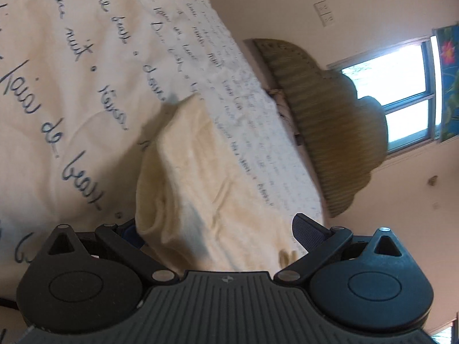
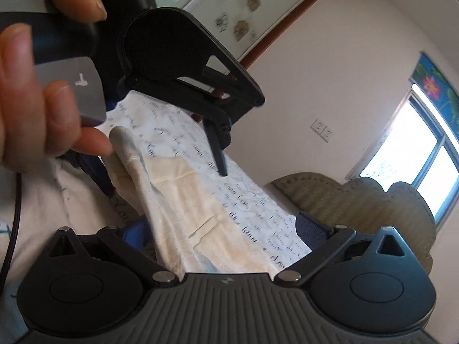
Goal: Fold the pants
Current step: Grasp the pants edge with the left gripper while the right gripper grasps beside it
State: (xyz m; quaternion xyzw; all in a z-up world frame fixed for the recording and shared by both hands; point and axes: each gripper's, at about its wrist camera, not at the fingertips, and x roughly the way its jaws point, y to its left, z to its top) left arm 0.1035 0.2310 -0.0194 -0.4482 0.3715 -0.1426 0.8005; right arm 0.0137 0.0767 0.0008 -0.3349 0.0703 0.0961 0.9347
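Cream pants (image 1: 200, 177) lie folded in a long strip on a white bed sheet (image 1: 71, 71) printed with blue handwriting. My left gripper (image 1: 219, 232) is open, its fingers wide apart with the near end of the pants between them; a rolled edge drapes over the left finger (image 1: 130, 230). In the right wrist view the pants (image 2: 183, 200) run between the spread fingers of my open right gripper (image 2: 222, 233). Beyond it a hand (image 2: 34, 100) holds the left gripper (image 2: 160, 172), whose fingers straddle the raised far edge of the cloth.
A woven wicker headboard (image 1: 330, 132) stands past the far edge of the bed, below a bright window (image 1: 387, 86). A wall socket (image 1: 325, 13) sits on the pale wall. A black cable (image 2: 14, 215) hangs at the left of the right wrist view.
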